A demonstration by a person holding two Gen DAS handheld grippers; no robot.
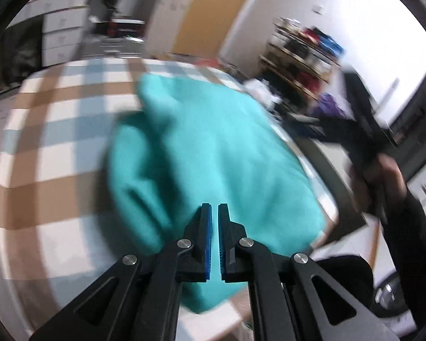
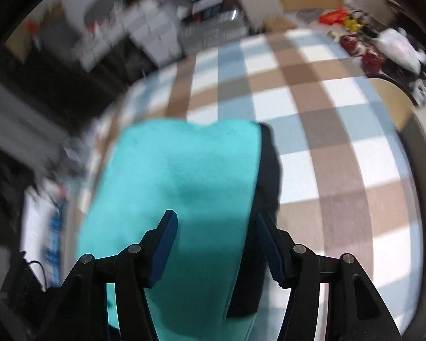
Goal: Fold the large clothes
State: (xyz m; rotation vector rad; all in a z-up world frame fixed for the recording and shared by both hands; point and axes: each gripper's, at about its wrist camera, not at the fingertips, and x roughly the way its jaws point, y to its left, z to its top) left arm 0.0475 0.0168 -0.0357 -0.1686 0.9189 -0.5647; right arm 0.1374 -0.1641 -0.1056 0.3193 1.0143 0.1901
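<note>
Blurrily, teal garment (image 1: 213, 153) lay heaped on a checked cloth (image 1: 56, 147) covering the worktop, near its right edge, left gripper (image 1: 214, 207) above it with jaws closed on nothing, right gripper (image 2: 215, 221) over the garment, jaws open and empty, a hand (image 1: 383, 176) holding it.

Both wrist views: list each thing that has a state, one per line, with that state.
Teal garment: lying bunched and partly folded on the checked cloth, held by neither gripper.
Checked cloth: spread flat under the garment.
Left hand-held gripper: shut, nothing between its pads.
Right hand-held gripper: open above the garment, gripping nothing.
</note>
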